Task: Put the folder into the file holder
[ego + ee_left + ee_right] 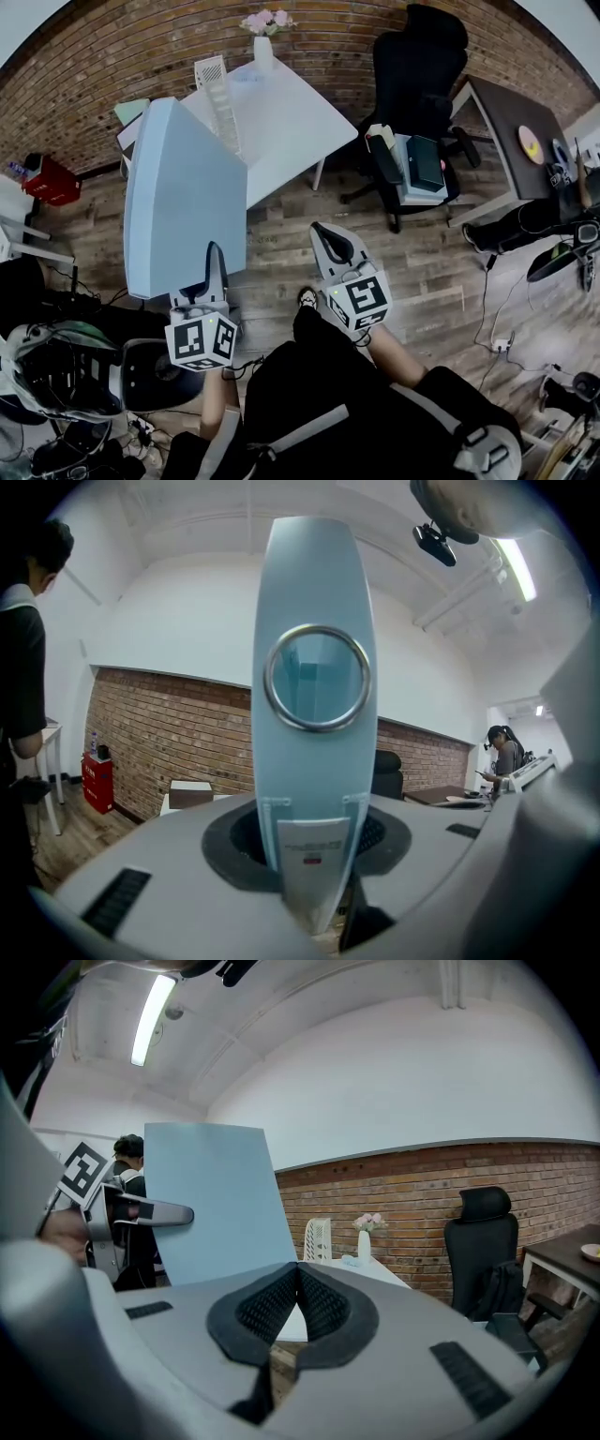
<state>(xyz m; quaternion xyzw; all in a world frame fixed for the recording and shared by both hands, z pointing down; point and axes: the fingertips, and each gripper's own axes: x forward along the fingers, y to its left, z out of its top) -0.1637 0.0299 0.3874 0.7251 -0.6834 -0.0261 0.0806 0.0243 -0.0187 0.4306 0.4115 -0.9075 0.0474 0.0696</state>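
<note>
Left gripper (215, 264) is pinching the blue folder (183, 202) upright near the white table (295, 127). The file holder (217, 94) is standing on that table. Right gripper (330, 242) is pressed together, empty.

The folder (183, 202) stands upright, clamped at its lower edge between the fingers (150, 855) of the left gripper (215, 265), in front of the table (291, 122) and covering that table's left part. The right gripper (333, 248), its fingers pressed together with nothing between them, is to the folder's right, apart from it. On the table, the file holder (218, 94) stands just behind the folder's top edge. A vase (263, 52) sits at the table's far end, by the wall (112, 66). An office chair (417, 84) is right of the table, with a second table (506, 122) further right. A box (47, 176) is on the floor (422, 262) at far left.
</note>
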